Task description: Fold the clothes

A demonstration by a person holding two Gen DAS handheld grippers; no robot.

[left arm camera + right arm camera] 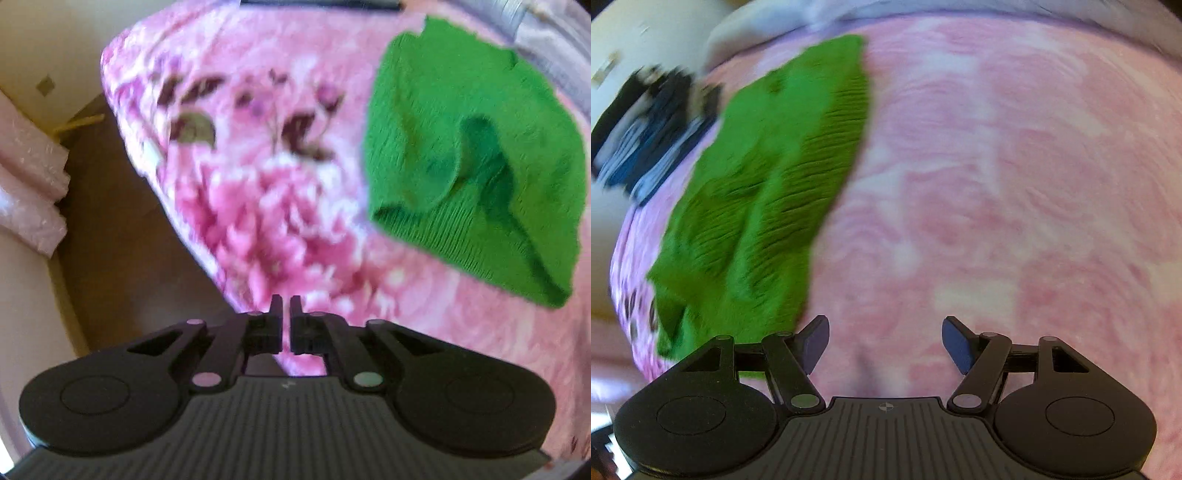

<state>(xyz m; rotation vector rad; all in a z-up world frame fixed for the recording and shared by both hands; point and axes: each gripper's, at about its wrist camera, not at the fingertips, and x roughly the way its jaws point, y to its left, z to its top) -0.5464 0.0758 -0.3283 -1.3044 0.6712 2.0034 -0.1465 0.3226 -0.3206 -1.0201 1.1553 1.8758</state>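
Observation:
A green knitted garment (476, 173) lies folded in a compact bundle on the pink floral blanket (258, 192), up and to the right of my left gripper (286, 304). That gripper is shut with nothing between its fingers and hovers over the blanket near the bed's edge. In the right wrist view the same green garment (768, 199) stretches along the left side, blurred by motion. My right gripper (885, 332) stands open over bare pink blanket (997, 184), just right of the garment's near end, holding nothing.
A brown floor (122, 236) and pink wrapped bundles (29, 192) lie left of the bed. A dark blue and white striped item (653, 136) sits blurred at the bed's far left. A pale pillow or sheet edge (960, 7) runs along the top.

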